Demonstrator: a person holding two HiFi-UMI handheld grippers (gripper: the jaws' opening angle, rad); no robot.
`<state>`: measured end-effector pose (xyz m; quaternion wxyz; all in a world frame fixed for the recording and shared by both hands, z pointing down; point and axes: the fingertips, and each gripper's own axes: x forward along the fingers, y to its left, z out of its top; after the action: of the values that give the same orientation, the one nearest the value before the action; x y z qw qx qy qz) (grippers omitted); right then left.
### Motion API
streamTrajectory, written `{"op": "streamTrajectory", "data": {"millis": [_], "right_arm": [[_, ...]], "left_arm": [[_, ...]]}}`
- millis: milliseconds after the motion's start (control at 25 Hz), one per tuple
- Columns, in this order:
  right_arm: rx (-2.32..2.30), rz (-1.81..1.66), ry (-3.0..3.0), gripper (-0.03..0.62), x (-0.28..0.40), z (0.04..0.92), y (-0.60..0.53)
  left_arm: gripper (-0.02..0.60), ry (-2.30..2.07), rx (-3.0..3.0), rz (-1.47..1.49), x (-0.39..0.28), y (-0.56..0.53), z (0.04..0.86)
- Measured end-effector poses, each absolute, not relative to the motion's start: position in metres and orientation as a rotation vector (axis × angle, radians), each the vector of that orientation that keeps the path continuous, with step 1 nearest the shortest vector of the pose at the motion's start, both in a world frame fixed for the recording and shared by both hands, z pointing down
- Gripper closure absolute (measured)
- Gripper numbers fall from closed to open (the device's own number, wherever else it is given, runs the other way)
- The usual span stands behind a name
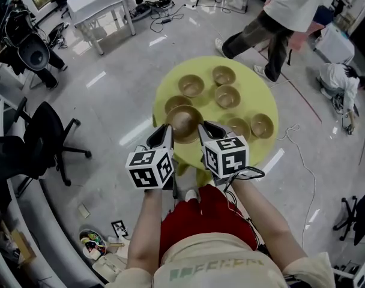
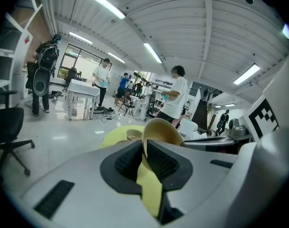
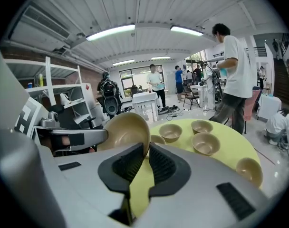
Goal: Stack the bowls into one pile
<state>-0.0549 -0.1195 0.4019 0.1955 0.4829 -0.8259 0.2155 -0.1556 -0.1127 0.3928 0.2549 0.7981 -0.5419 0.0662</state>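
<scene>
**Both tools locked on one bowl at the near edge**

Your left tool (image 1: 165, 132) is clamped on the left rim of the held bowl (image 1: 184, 123). In the left gripper view the pads pinch the thin wall tight. Your right tool (image 1: 207, 128) bites the opposite rim the same way, jaws closed on it. The bowl hangs between the two tools over the near edge of the round yellow table (image 1: 257, 98), with its hollow facing up at you.

Just behind it sits a second bowl (image 1: 172, 102), partly covered by the one you hold. You cannot tell from here whether the two touch.

To your right, the right-front bowl (image 1: 238, 126) and the right-edge bowl (image 1: 262, 125) stand side by side near the table's edge. The middle bowl (image 1: 227, 96) is further in. At the far side are the far-left bowl (image 1: 191, 85) and the far-right bowl (image 1: 224, 75), apart from each other. All of them sit upright.

Off the table, a black office chair (image 1: 47, 131) stands on the floor to your left. A walking person (image 1: 278, 17) is beyond the far rim, and a crouching person (image 1: 341, 80) is low on the floor at right. A white table (image 1: 101, 2) stands far back at left.
</scene>
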Motion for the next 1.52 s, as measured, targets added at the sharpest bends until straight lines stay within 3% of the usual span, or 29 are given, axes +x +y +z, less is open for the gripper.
{"op": "streamTrajectory", "data": {"millis": [1520], "right_arm": [[1.205,0.689,-2.25,0.528,-0.067,0.46,-0.229]], "left_arm": [[0.534,-1.516,2.01,0.294,-0.166,-0.21,0.446]]}}
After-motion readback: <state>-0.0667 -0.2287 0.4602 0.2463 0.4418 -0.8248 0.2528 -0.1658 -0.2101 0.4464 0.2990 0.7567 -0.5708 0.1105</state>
